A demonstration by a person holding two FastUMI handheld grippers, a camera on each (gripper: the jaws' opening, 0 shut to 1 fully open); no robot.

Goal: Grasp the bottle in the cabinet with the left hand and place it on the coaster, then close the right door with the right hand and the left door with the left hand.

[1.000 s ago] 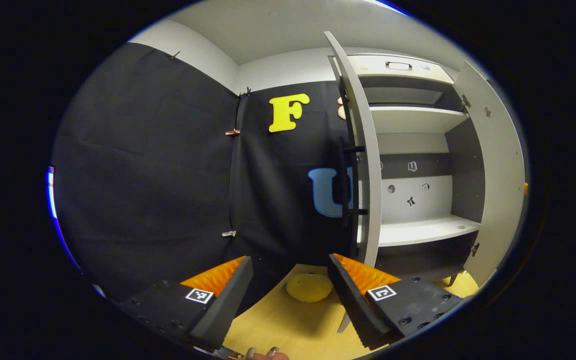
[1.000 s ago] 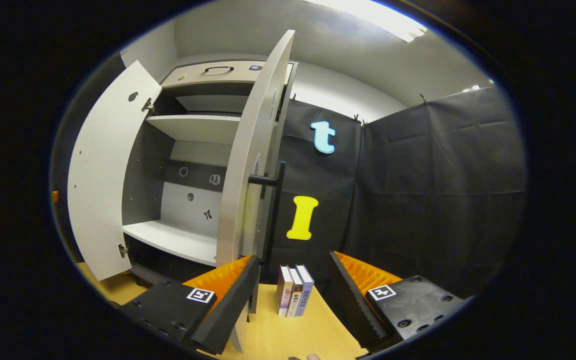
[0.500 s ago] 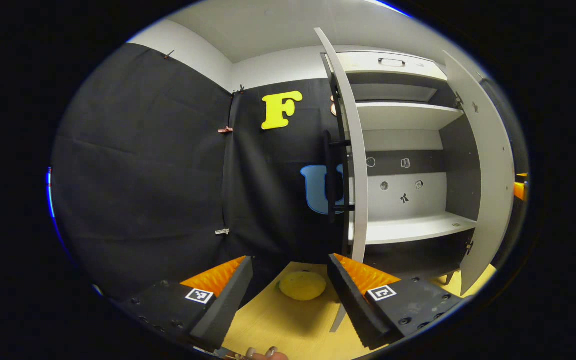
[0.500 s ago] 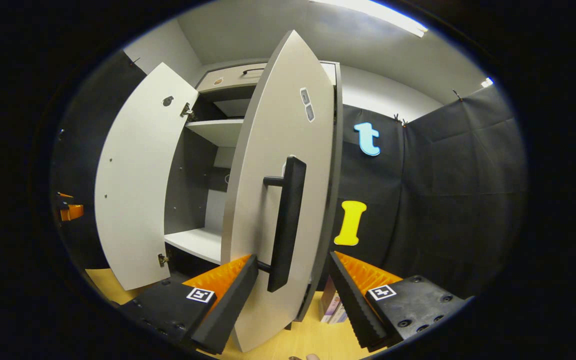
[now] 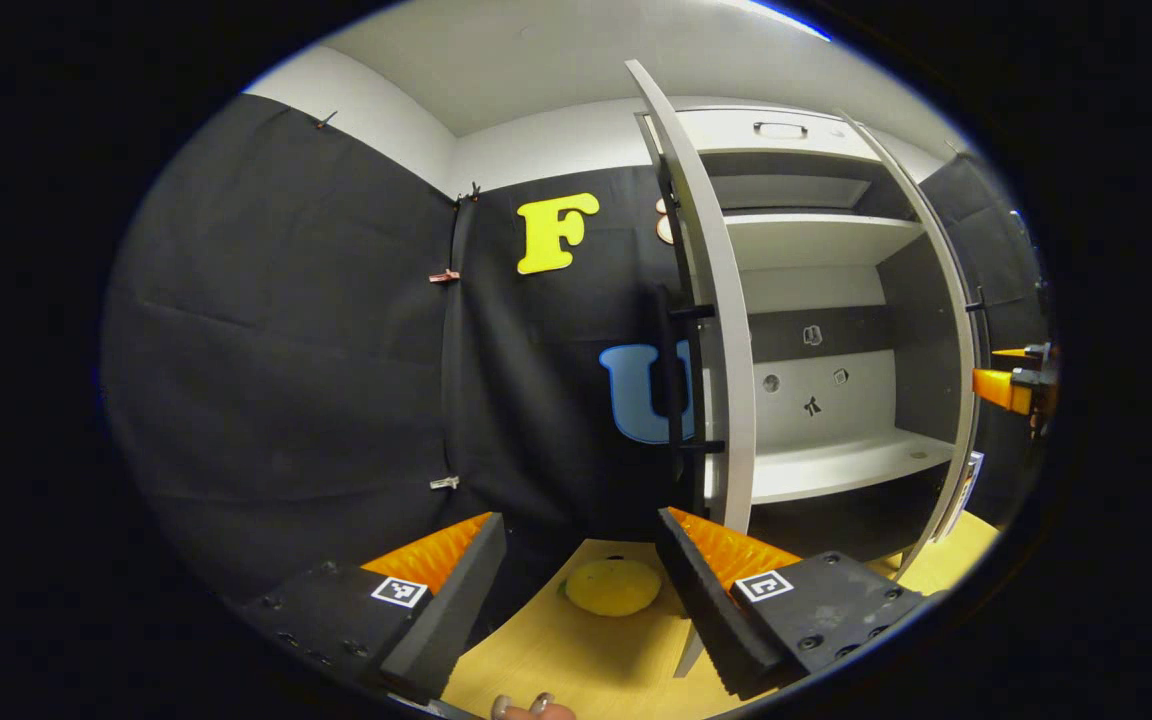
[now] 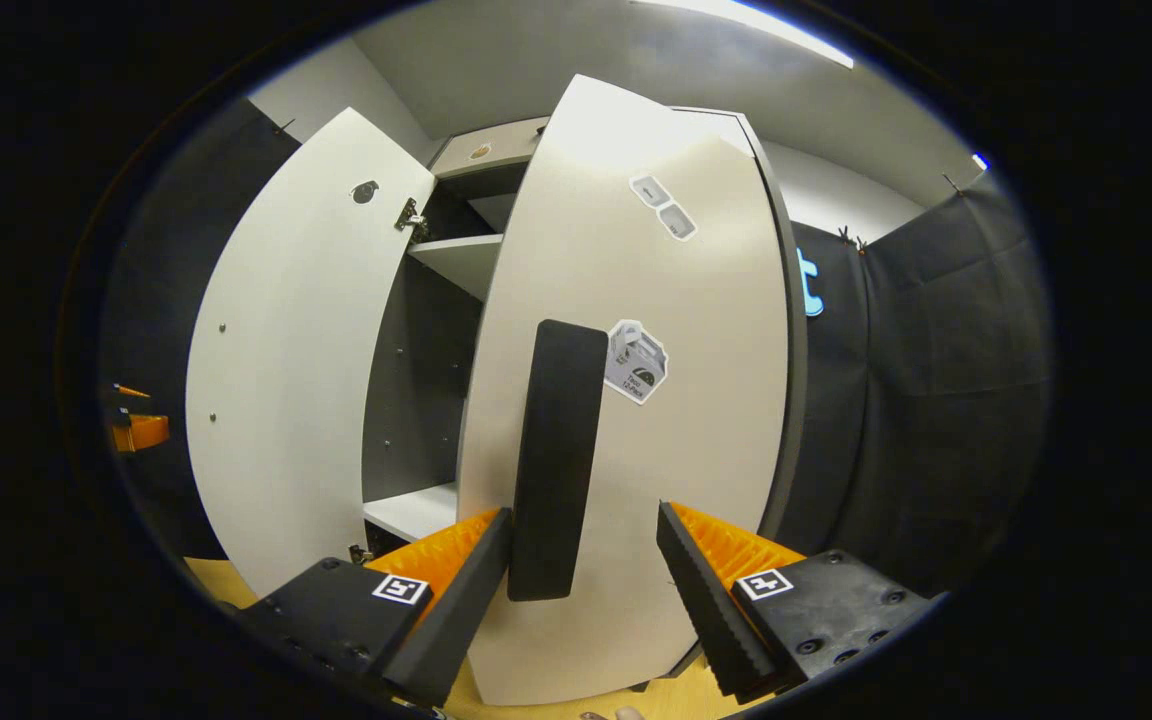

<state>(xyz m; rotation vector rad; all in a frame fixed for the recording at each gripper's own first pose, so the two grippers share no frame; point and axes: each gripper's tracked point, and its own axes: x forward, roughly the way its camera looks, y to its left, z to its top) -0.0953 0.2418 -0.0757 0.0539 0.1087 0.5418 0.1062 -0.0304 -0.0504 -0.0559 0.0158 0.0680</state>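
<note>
Right door (image 6: 636, 420) has swung most of the way shut since a second ago; right gripper (image 6: 584, 560) open at its handle (image 6: 556, 460). Left door (image 5: 711, 330) open; left gripper (image 5: 581, 575) open, empty. Bottle unseen.

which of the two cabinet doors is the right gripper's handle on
The right door, the nearer one facing the right gripper view, with stickers and the black bar handle between the open right gripper fingers. The left door stands farther off, showing its plain inner face.
</note>
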